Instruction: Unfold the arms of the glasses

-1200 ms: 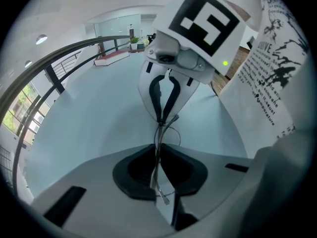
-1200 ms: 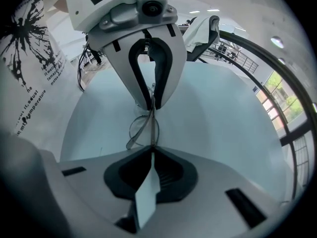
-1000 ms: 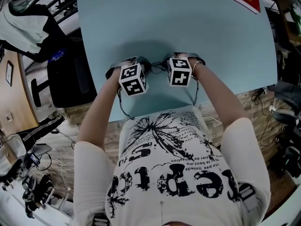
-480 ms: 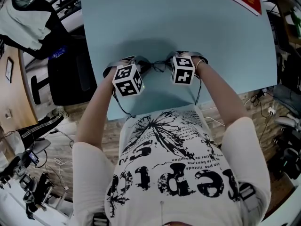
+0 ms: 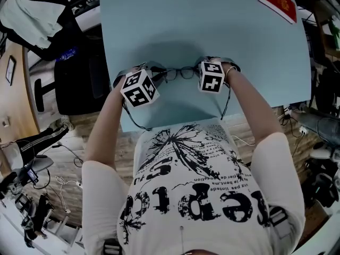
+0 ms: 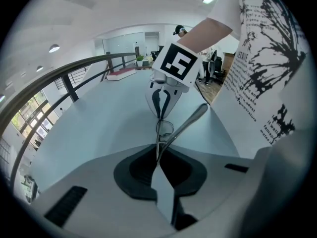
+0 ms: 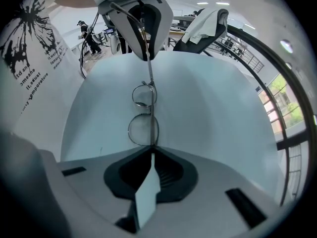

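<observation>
Head view is showing the glasses [image 5: 180, 72] stretching between both tongs, over the blue table [image 5: 212, 25]. The left gripper [image 6: 158, 155] is pinching one end of the frame with jaws together, and the right gripper [image 7: 150, 150] is pinching the other end. One temple arm [image 6: 190, 120] is sticking out beside the left jaws.

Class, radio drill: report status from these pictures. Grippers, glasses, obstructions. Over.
Left gripper and right gripper both shut on the glasses, one per end. One arm swung out at left end; other not seen open. Nothing in the way.
</observation>
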Motion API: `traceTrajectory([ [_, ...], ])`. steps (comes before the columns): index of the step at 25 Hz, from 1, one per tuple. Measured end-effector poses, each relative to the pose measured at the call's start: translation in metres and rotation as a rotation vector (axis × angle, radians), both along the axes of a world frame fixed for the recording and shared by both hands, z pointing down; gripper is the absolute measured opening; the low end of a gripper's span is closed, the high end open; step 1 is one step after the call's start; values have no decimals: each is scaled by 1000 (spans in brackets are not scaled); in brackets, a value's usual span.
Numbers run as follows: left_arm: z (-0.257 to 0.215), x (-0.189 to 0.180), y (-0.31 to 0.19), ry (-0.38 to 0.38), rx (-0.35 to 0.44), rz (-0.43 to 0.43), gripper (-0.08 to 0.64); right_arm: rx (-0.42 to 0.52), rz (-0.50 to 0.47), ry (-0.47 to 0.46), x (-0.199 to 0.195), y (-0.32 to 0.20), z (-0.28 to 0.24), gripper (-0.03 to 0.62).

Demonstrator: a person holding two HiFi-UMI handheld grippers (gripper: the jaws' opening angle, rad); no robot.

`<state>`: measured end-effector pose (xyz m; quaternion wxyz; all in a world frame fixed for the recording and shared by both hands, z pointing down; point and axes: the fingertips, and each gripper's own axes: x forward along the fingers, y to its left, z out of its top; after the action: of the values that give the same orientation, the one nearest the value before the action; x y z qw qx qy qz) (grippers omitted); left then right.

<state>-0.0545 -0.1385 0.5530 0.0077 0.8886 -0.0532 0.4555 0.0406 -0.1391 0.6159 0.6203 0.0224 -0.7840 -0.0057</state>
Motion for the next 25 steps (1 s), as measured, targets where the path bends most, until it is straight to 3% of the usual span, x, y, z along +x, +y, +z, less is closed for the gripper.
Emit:
traceTrajectory([
  [11,-1,-3,9,75,-14,-36,31,6,65,30,-3,-2,-6,45],
  [13,0,-3,10,82,-10,-33,31,-1,63,26,-7,1,-8,97],
  [17,-1,-1,12,102,-12,-37,31,26,2,17,-26,4,-17,132],
  [25,-2,-7,8,118,-13,-60,31,-6,-126,-5,-89,9,-21,70],
])
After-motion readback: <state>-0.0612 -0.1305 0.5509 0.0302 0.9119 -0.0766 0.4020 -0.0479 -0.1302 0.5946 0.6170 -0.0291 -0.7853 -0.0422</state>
